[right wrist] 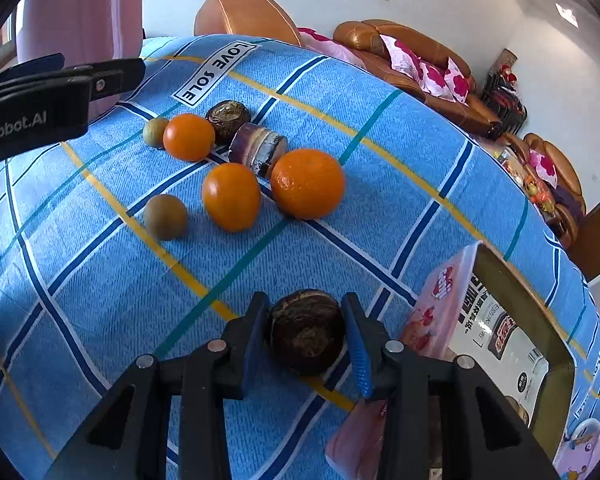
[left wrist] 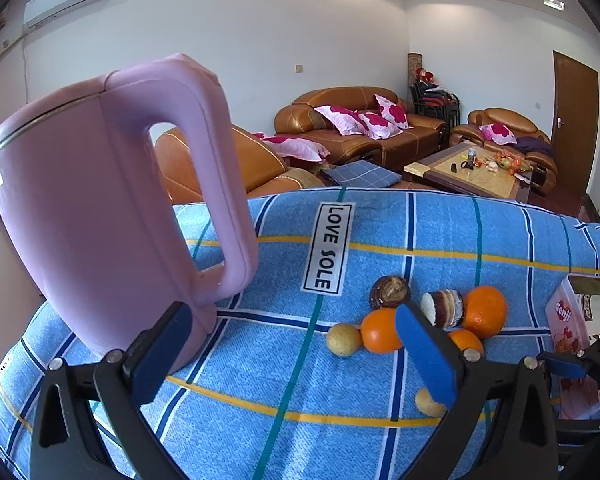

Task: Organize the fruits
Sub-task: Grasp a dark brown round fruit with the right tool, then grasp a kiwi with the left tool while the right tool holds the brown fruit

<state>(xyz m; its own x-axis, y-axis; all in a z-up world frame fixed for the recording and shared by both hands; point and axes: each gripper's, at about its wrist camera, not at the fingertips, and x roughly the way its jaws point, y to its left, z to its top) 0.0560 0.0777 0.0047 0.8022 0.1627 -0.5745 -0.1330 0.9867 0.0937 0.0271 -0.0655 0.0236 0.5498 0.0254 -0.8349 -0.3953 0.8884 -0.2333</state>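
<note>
At the bottom centre of the right wrist view, your right gripper (right wrist: 306,340) was clenched on a dark brown, rough-skinned round fruit (right wrist: 305,330), one blue pad pressed to each side of it, just above the blue checked cloth (right wrist: 100,300). At the lower right of that frame, just beside the gripper, sat a pink box (right wrist: 444,292), open at the top, with printed packaging visible inside.

Farther up the frame, the remaining fruit lay grouped on the cloth: a small tan-green round fruit (right wrist: 165,216) at centre left, two oranges (right wrist: 231,196) (right wrist: 307,183) beside it, and behind them a purple-and-white cut chunk (right wrist: 258,150) touching the larger orange. Beyond these sat a third orange (right wrist: 189,136), a second small tan-green fruit (right wrist: 155,131) and another dark brown fruit (right wrist: 228,120). A white label reading LOVE SOLE (right wrist: 214,72) lay in the upper left of the cloth.

In the left wrist view, your left gripper (left wrist: 292,356) stood released at the bottom of the frame, its blue pads wide apart with nothing between them. A pink kettle (left wrist: 100,216) filled the left half of that frame, standing on the cloth just behind the left pad. Far behind, in the upper right, brown leather sofas (left wrist: 360,120) with pink floral cushions ringed a low table (left wrist: 472,172).
</note>
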